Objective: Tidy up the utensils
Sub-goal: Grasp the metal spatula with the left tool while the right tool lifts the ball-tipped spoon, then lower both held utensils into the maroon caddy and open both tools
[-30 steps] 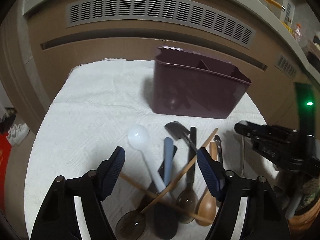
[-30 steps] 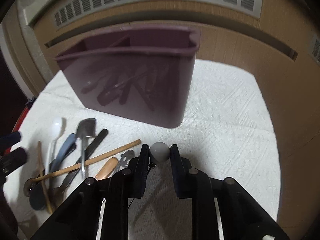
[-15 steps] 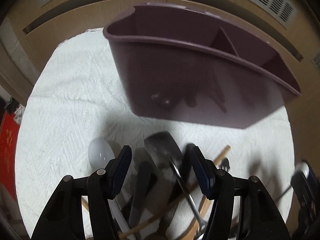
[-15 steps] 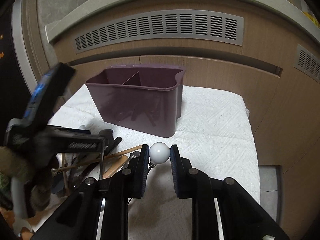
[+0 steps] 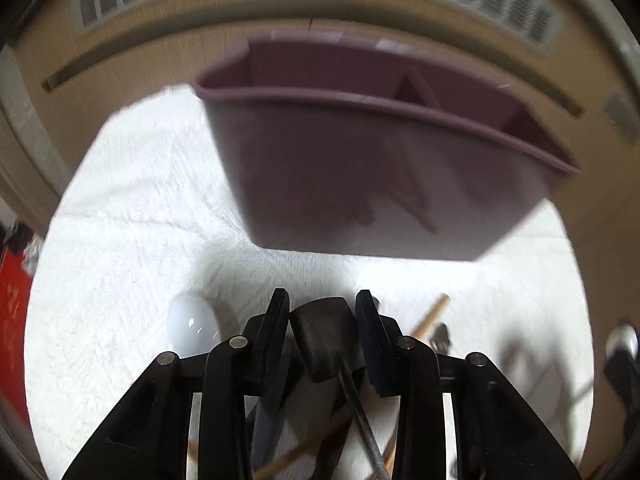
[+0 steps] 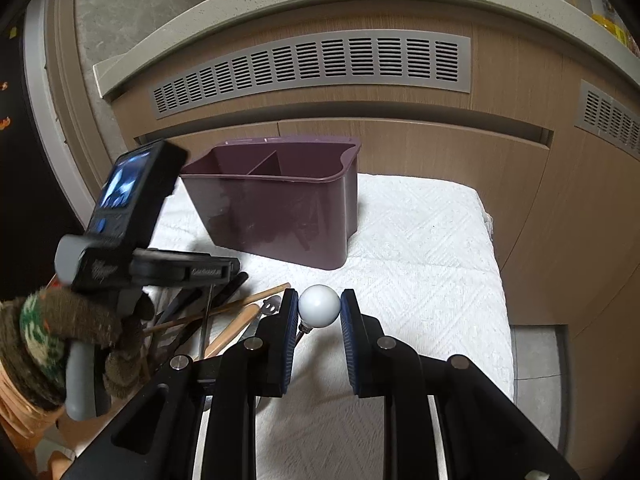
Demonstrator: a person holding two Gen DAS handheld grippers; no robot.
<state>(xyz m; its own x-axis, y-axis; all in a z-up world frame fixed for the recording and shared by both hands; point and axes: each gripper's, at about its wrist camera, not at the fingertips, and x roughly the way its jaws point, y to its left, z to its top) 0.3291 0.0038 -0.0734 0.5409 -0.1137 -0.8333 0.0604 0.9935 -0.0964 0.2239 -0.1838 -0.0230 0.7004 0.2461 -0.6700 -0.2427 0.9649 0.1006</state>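
A dark purple utensil caddy (image 5: pixel 360 184) with a divider stands on a white towel (image 5: pixel 120 240); it also shows in the right wrist view (image 6: pixel 288 208). My left gripper (image 5: pixel 322 332) is shut on the dark head of a black spatula (image 5: pixel 326 334), just in front of the caddy. A white spoon (image 5: pixel 192 318) lies to its left, and wooden sticks (image 5: pixel 430 316) lie under it. My right gripper (image 6: pixel 319 310) is shut on a utensil with a white ball end (image 6: pixel 319 306), held above the towel (image 6: pixel 420 248). The left gripper's body (image 6: pixel 132 240) shows over the utensil pile (image 6: pixel 232 312).
A wooden cabinet front with grey vent grilles (image 6: pixel 312 68) stands behind the towel. The towel's right edge (image 6: pixel 494 280) drops to a tiled floor. A gloved hand (image 6: pixel 60 340) holds the left gripper at lower left.
My left gripper moved forward over the utensil pile toward the caddy and closed on the black spatula's head. My right gripper pulled back and up, still holding the white-ball utensil.
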